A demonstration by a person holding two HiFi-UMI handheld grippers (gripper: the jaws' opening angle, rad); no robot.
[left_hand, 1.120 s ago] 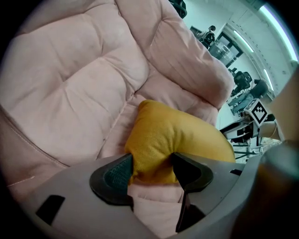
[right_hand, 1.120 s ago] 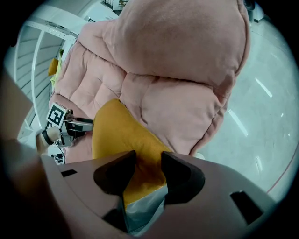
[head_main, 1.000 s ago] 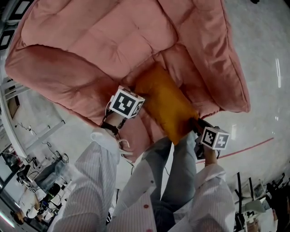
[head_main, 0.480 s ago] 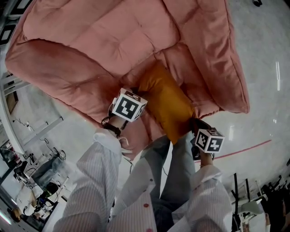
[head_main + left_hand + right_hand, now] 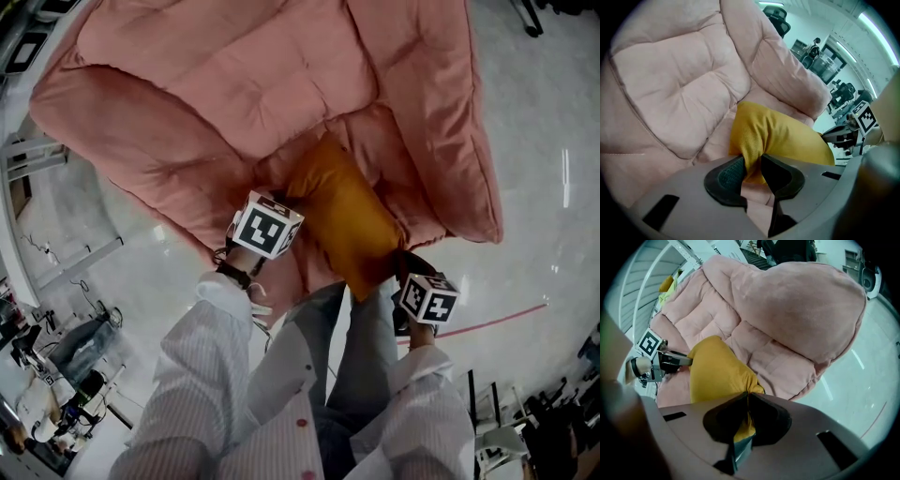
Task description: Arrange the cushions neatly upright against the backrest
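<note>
The yellow cushion (image 5: pixel 347 220) lies low on the seat of the pink armchair (image 5: pixel 216 84), near its front edge. The left hand-held gripper (image 5: pixel 752 169) and the right hand-held gripper (image 5: pixel 746 414) each pinch one end tightly, probably to lift it evenly toward the backrest.

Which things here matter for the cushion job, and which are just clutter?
Job: yellow cushion; pink armchair; left gripper and right gripper, both clamped on the cushion.
Lying about: black office chair; red floor line.
</note>
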